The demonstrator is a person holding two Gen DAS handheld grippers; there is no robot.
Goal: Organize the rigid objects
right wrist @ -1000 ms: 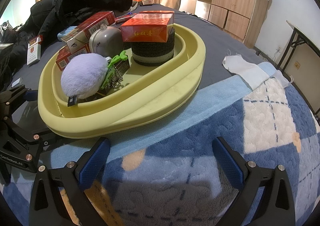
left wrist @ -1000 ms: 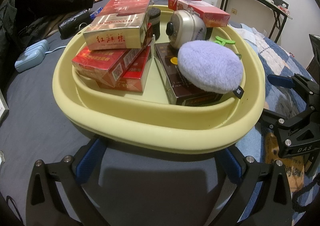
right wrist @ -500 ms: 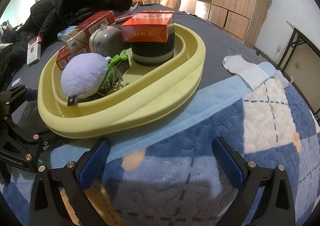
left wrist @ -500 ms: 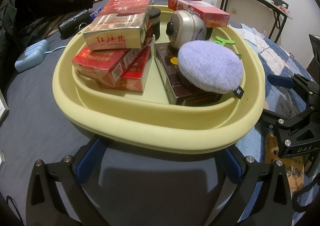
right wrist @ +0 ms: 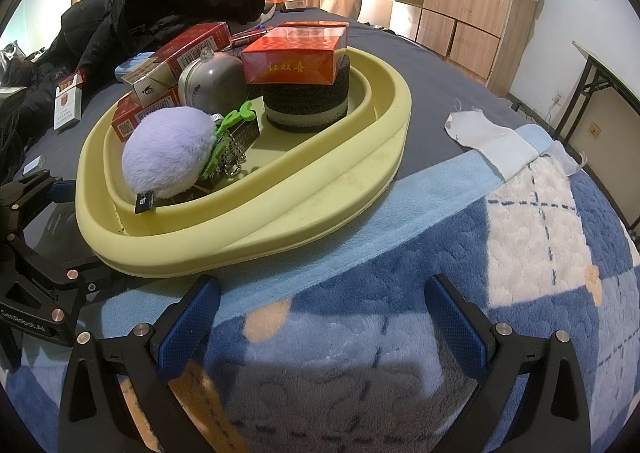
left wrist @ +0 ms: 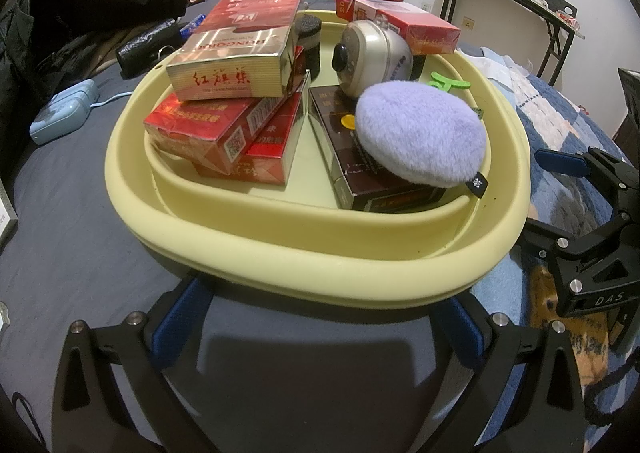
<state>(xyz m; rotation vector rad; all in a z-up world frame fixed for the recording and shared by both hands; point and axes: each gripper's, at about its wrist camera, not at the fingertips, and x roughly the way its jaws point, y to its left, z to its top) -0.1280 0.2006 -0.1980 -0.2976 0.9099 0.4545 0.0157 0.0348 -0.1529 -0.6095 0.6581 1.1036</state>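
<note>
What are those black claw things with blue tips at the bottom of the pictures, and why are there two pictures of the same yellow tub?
Those claws are two grabbing tools that a person holds, one in each hand. Each tool has a small camera looking out along its two fingers, so you get one picture per tool. One picture looks past the left gripper, the other past the right gripper. Both are open and hold nothing.

They see the same yellow tub from two sides. It sits on a bed, partly on a blue checked blanket. Inside lie red boxes, a fluffy purple puff, a round silver clock and a green clip. A black coat lies behind it.
</note>
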